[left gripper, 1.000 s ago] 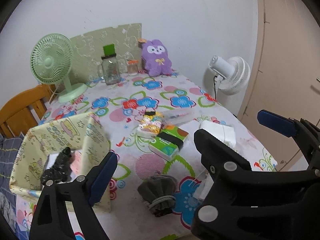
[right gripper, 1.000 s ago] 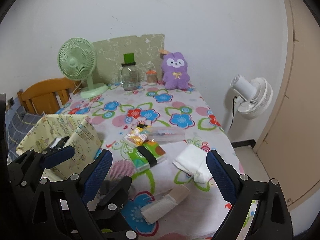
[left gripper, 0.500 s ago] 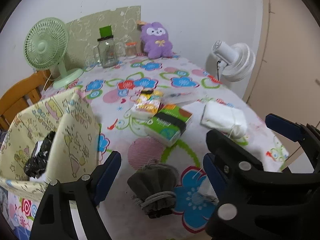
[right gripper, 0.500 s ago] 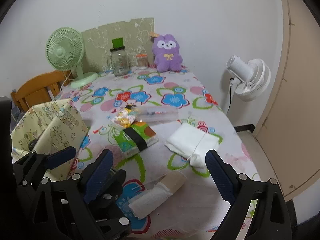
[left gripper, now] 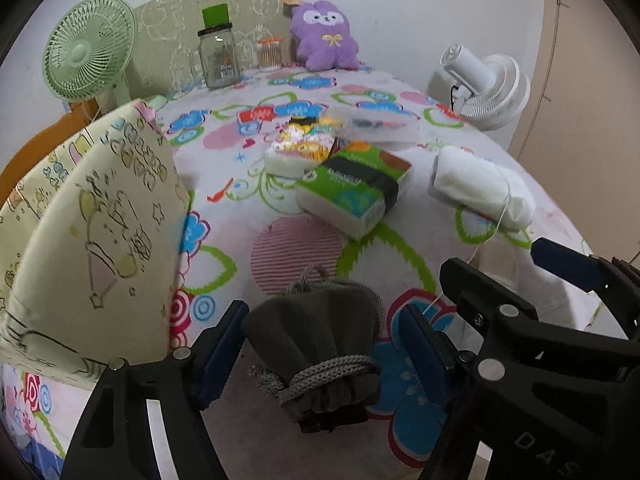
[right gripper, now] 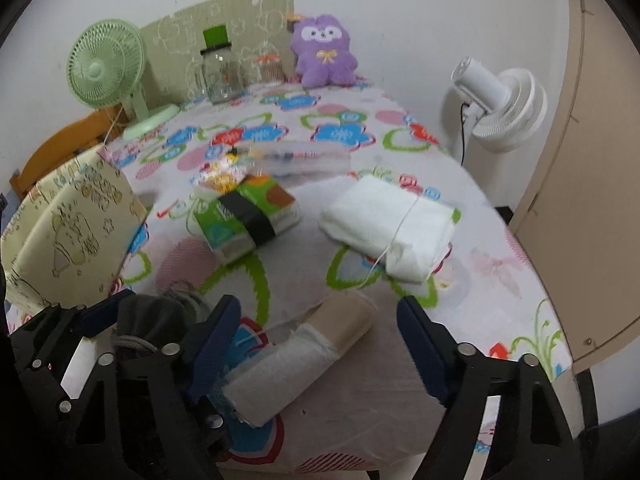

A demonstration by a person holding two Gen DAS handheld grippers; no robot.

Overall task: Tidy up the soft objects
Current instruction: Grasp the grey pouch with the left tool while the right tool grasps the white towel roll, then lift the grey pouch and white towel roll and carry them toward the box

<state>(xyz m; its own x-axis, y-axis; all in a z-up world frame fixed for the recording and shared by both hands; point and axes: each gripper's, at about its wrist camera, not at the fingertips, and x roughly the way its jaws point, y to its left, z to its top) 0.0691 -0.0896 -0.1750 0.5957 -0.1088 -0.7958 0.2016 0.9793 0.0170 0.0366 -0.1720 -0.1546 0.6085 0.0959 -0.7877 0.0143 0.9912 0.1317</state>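
On the flowered worktop [left gripper: 280,184] near its front edge, we've got the left hand-held gripper [left gripper: 320,350] straddling a grey drawstring pouch [left gripper: 316,344]. Its jaws have just been closing, pads not visibly pressing yet. The right hand-held gripper [right gripper: 318,344] has been closing too, released around a rolled cloth [right gripper: 296,360]. A yellow fabric bin [left gripper: 80,240] sits just left of the pouch.

Both wrist views look steeply down, close over the near table [left gripper: 248,168] edge, sharing its far end.
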